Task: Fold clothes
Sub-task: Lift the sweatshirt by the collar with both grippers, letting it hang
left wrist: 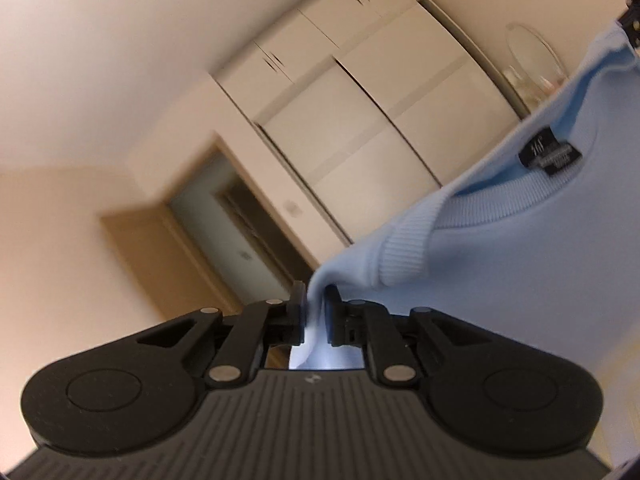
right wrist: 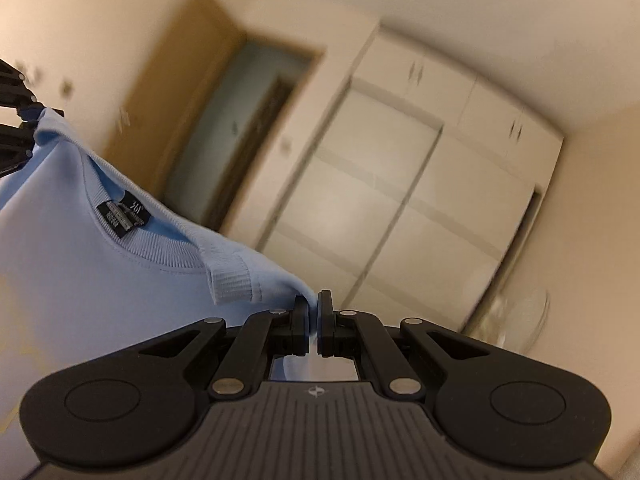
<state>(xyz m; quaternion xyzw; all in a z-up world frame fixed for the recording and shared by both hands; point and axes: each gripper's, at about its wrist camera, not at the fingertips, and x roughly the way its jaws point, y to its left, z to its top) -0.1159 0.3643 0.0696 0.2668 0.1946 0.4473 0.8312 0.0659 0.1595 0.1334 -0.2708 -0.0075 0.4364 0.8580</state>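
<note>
A light blue sweatshirt hangs in the air, stretched between my two grippers with its ribbed neckline and black label facing me. My left gripper is shut on one shoulder corner, with a fold of cloth running down between its pads. In the right wrist view the sweatshirt spreads out to the left. My right gripper is shut on the other shoulder corner. The right gripper's black frame shows at the far top right, and the left gripper's frame at the left edge. The garment's lower part is hidden.
A tall white wardrobe with sliding doors fills the wall ahead. Beside it is a wood-framed doorway. A round clear object stands near the wardrobe's end. Both views are tilted and blurred.
</note>
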